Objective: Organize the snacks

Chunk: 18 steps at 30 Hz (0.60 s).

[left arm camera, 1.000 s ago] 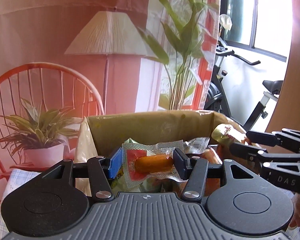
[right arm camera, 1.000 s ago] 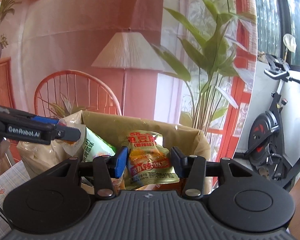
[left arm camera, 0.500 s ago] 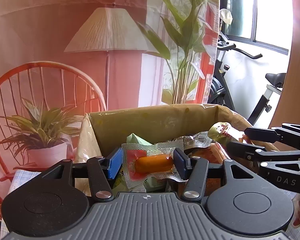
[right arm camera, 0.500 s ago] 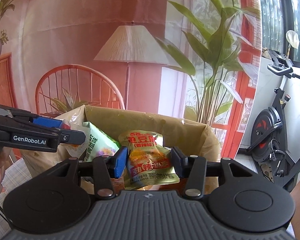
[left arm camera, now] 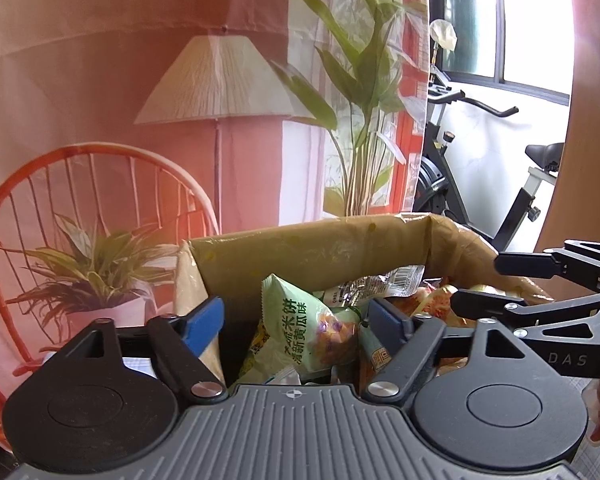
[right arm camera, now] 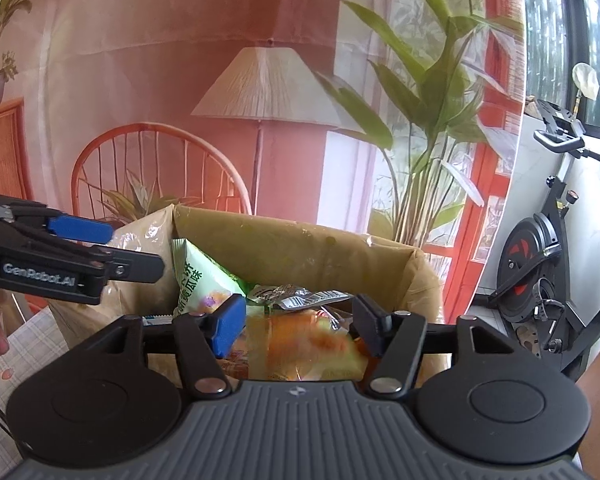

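Observation:
A cardboard box (left arm camera: 340, 240) lined with plastic holds several snack packets. My left gripper (left arm camera: 296, 316) is open and empty over the box, above a green rice-cracker packet (left arm camera: 304, 328). My right gripper (right arm camera: 296, 320) is open over the box (right arm camera: 300, 248); the orange-yellow snack packet (right arm camera: 304, 348) is blurred just below its jaws, free of them. The green packet (right arm camera: 196, 280) and a silver wrapper (right arm camera: 296, 296) lie behind it. Each gripper shows in the other's view, the right one (left arm camera: 540, 280) and the left one (right arm camera: 100, 256).
A printed backdrop with a lamp, chair and plants hangs behind the box. An exercise bike (right arm camera: 540, 260) stands at the right. A checked tablecloth (right arm camera: 16, 352) lies under the box at the left.
Both grippers have opened. The left has let go of the clear sausage packet and the right has let go of the orange-yellow packet, which is falling into the box.

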Each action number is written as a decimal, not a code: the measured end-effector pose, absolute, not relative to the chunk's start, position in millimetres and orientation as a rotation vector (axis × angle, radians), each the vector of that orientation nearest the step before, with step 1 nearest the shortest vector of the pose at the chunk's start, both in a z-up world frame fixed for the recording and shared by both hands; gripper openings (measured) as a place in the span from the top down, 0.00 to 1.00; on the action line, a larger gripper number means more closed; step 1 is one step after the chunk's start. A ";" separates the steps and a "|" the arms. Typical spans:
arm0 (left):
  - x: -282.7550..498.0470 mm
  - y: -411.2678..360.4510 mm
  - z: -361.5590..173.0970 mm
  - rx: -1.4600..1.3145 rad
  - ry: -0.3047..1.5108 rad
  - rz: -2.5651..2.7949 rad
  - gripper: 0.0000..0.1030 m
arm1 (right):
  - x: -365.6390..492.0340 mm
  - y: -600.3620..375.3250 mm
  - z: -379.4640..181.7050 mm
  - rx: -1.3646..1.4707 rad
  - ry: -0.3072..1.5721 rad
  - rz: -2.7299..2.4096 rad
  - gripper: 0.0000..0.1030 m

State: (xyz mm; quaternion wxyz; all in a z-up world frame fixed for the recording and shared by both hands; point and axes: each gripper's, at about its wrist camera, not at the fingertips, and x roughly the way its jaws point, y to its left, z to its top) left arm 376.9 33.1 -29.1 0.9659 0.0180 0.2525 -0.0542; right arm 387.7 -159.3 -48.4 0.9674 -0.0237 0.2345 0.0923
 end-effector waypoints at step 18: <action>295.9 29.6 11.4 0.060 0.418 0.034 0.08 | 317.7 -174.8 2.5 0.065 0.404 0.142 0.00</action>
